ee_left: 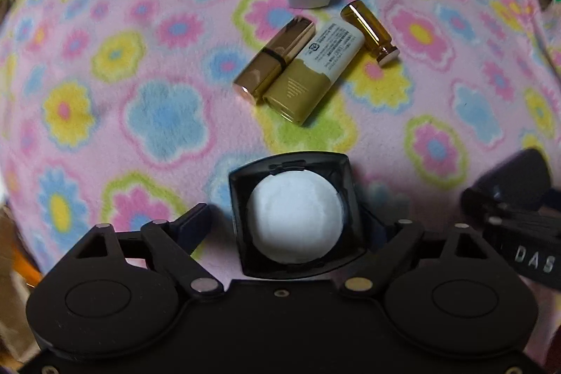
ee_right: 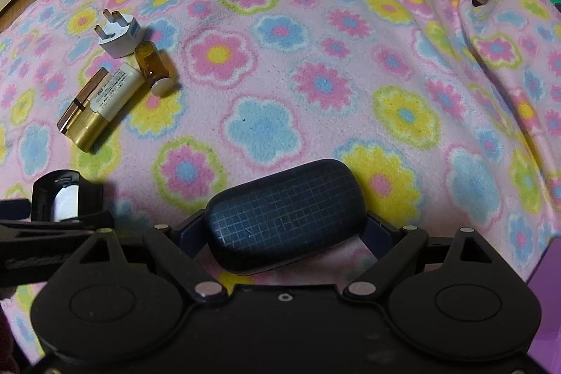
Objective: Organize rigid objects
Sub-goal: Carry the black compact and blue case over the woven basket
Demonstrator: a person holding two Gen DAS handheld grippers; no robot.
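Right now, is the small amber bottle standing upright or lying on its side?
Lying on its side: the amber bottle rests lengthwise on the blanket, cap end beside the white tube.

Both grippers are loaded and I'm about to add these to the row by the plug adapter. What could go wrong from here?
1. The open black compact in the left gripper shows its white puff; tilting it might drop the puff.
2. The gold lipstick, white-and-gold tube and amber vial lie touching on soft blanket; a nudge could roll them.
3. The dark grid-textured case in the right gripper is smooth and rounded, so it may slip.
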